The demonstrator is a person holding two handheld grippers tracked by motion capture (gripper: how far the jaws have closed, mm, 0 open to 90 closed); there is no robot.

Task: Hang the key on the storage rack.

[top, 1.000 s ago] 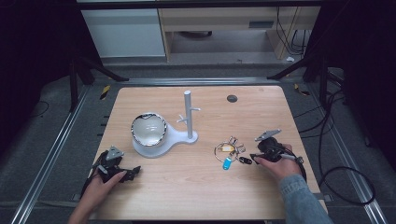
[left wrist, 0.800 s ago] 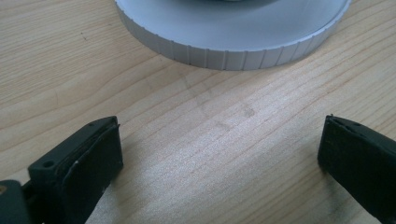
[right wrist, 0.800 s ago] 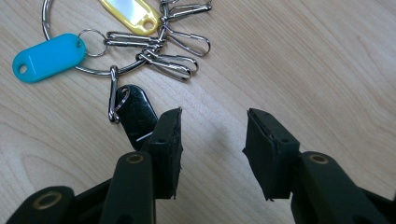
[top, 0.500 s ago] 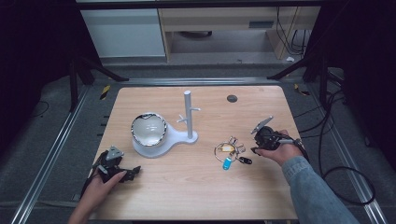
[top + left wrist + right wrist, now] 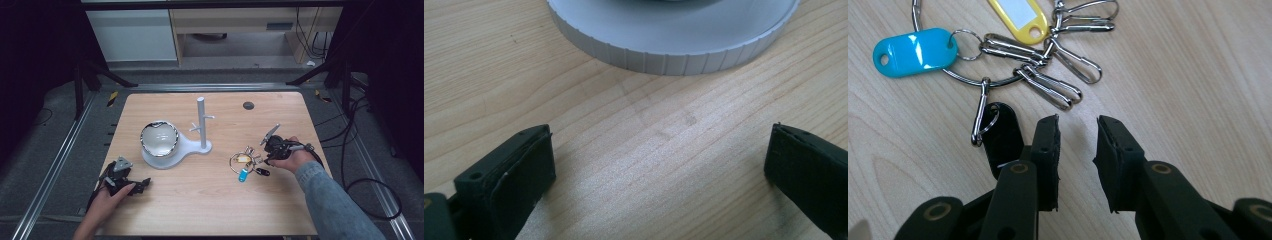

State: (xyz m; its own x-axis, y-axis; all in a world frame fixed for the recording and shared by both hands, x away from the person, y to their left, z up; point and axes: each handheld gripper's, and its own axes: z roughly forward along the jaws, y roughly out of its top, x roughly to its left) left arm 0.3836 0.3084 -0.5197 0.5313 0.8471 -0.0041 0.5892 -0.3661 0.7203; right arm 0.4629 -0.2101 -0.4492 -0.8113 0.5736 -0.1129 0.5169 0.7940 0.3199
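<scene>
- The right gripper (image 5: 1075, 130) sits low over the table (image 5: 210, 200), just beside a bunch of keyring clips; its jaws are slightly parted with bare wood between them, holding nothing.
- The bunch is a large split ring (image 5: 915, 15) carrying a blue tag (image 5: 915, 52), a yellow tag (image 5: 1018, 15), a black tag (image 5: 1000, 135) and several metal snap clips (image 5: 1058, 87). It lies flat on the table right of the white stand (image 5: 202, 127), which is set beside the bowl (image 5: 159, 139).
- Likely risk: the gap between the jaws looks narrow and points at bare table next to the black tag, so closing from here would probably catch nothing, or pinch just one thin clip.
- If a single clip or tag is caught, the rest would dangle and swing, and the smooth metal could slip out of the pads.
- The ring lies flat against the wood, so the jaws may scrape the table or push the bunch away instead of getting under it.
- The left gripper (image 5: 654, 165) rests near the table's front-left corner, jaws spread wide and empty, close to the ribbed rim of the stand's base (image 5: 674, 55); a careless forward move could bump that base.
</scene>
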